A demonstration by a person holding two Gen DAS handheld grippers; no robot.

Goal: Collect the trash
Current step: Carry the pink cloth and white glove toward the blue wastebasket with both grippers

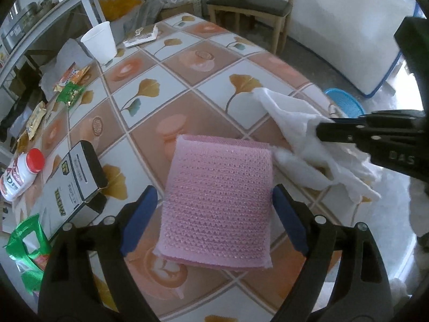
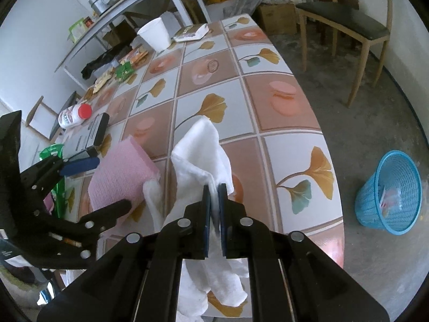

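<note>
Where floor shows, blue basket [image 2: 388,196], scraps inside.

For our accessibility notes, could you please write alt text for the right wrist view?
The right gripper is shut on a white cloth over a tiled tablecloth; a blue basket stands on the floor.

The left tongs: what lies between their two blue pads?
The pink bubble-wrap sheet lies on the table between the open left tongs; the pads do not press it. The left wrist view shows this.
</note>
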